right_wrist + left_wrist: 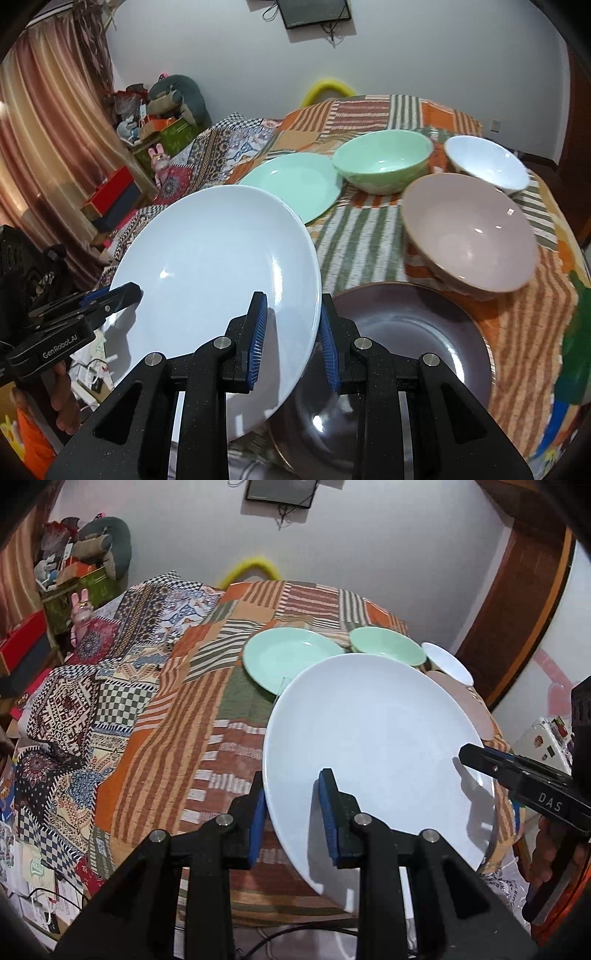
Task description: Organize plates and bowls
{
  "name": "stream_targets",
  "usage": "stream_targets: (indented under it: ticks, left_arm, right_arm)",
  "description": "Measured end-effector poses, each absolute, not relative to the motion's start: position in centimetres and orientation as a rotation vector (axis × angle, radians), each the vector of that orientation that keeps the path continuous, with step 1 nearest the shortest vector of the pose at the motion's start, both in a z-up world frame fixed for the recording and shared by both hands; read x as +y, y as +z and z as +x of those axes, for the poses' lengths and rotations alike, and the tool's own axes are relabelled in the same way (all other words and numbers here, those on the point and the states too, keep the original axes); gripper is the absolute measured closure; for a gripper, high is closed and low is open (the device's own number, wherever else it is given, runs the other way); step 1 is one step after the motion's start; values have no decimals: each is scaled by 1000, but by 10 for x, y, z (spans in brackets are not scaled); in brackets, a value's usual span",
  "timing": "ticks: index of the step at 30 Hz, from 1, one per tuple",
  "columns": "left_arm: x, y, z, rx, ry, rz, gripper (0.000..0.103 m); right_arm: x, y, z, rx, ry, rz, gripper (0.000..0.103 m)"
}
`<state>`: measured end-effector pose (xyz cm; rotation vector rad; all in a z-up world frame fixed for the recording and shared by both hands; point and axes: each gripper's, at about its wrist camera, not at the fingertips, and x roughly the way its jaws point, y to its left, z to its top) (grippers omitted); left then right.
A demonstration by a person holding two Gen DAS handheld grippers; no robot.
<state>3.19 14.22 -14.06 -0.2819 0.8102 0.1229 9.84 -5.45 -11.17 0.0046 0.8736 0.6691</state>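
While both grippers are straddling opposite rim edges of the white plate (214,266), I'm holding it tilted in the air, above the near desk (369,229) edge and partly over the dark plate (424,332). Left gripper (293,812): jaws are spread around the rim, one pad under, one pad over; I can't tell if both pads are actually biting. Right gripper (293,334): same story, jaws are bracketing the opposite rim with the edge sitting between the pads, contact unclear. Judging handling: glazed ceramic or glass, stiff, smooth, slippery, chips if dropped, and fairly heavy for a rim pinch. I'm treating the rim as the only usable grab point, pads well onto the flat lip, not the very edge. Farther back on the desk are sitting the green plate (295,184), green bowl (382,166), pink bowl (469,236) and small white bowl (487,162), all apart from each other. Likely step: stacking this plate with another plate, probably the dark one below. Risk: plate sliding out of one pinch while tilted.
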Motion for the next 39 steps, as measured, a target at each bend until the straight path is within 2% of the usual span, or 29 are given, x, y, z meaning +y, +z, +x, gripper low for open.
stream_targets:
  ticks: [19, 39]
  left_arm:
    - [73, -156, 54, 918, -2, -267, 76]
    - [29, -193, 86, 1063, -67, -211, 76]
  right_arm:
    - [-122, -119, 90, 884, 567, 91, 77]
    - [-170, -157, 88, 976, 499, 165, 77]
